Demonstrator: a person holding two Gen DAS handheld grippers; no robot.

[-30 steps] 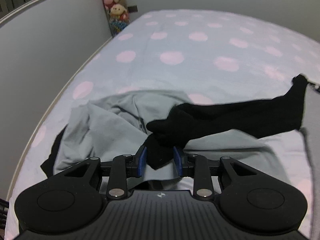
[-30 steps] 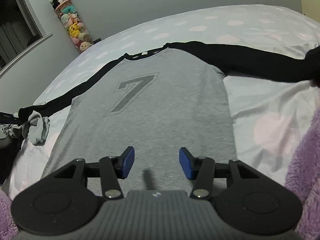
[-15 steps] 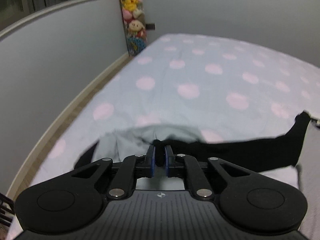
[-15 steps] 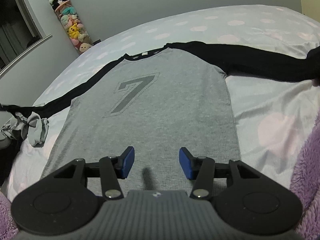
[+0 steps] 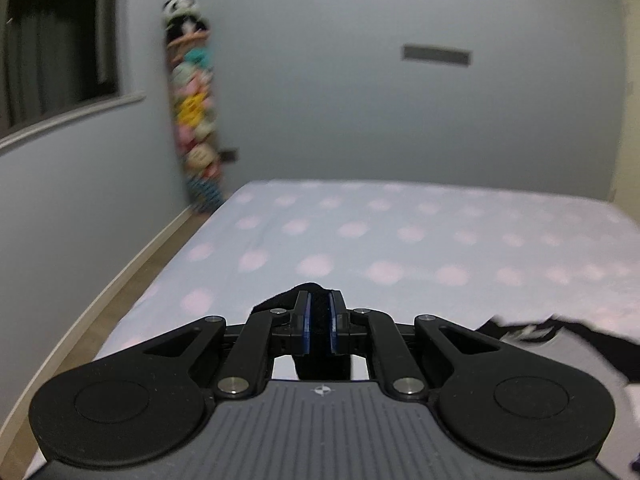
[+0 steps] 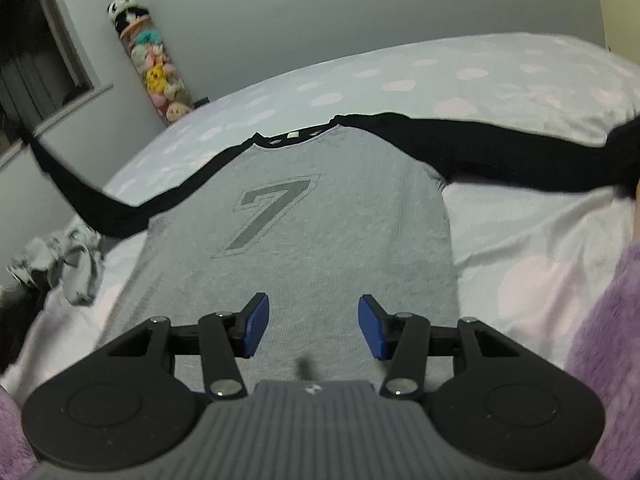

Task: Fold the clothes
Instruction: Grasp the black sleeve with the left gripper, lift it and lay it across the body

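A grey shirt point(image 6: 304, 240) with a large 7 on its chest and long black sleeves lies flat on the dotted bed. Its left black sleeve point(image 6: 88, 204) rises off the bed toward the upper left of the right wrist view. My left gripper point(image 5: 319, 320) is shut on the cuff of that sleeve point(image 5: 319, 300), held high above the bed; the shirt's collar point(image 5: 524, 330) shows at lower right. The right sleeve point(image 6: 500, 152) lies stretched out to the right. My right gripper point(image 6: 313, 326) hovers open over the shirt's lower part with nothing between its fingers.
The bed sheet point(image 5: 400, 240) is pale with pink dots. A crumpled light grey garment point(image 6: 68, 260) lies at the bed's left edge. A column of plush toys point(image 5: 194, 120) stands by the wall. Purple fleece point(image 6: 600, 340) lies at right.
My left gripper shut on the black sleeve cuff and lifted it well above the bed, tilting up toward the wall. The sleeve now hangs in the air. The right gripper stayed put.
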